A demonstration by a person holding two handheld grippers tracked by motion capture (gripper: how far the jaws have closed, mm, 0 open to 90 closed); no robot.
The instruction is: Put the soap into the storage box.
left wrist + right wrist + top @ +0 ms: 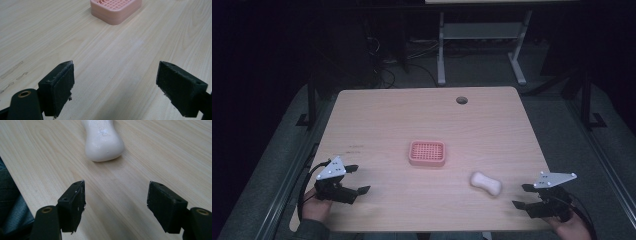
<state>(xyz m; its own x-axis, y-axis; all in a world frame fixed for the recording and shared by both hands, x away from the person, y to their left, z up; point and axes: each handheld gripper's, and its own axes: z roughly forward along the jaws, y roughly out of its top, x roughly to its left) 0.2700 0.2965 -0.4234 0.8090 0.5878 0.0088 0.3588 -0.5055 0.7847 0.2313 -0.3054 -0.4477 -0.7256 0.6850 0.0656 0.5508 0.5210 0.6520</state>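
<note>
the wooden table (422, 120) is the biggest thing here, pale and mostly bare, with a small round hole (461, 100) near its far edge. around its middle stands a pink soap dish (427, 153) with a grid top. to the right of the dish and nearer to the person, well apart from it, lies a white soap bar (486, 183), narrow in the waist, lying at a slant on the wood.

the left gripper (354, 179) rests at the near left corner, jaws apart and holding nothing; in the left gripper view the dish (115, 10) is far ahead of the jaws. the right gripper (523, 196) is at the near right, near the bar, and points toward it. its jaws also stand wide apart with nothing between them; in the right gripper view the soap bar (103, 141) lies ahead of the jaws, not yet inside them.

i judge that the work is to put the bar into the dish, and that the grasp is not yet begun. what could go wrong: the bar looks smooth and rounded, so if the jaws close on its thick end it may squeeze out and slide on the table. it also lies near the front edge, so a push from one pad could send it off. a grip across the narrow waist seems safer.
</note>
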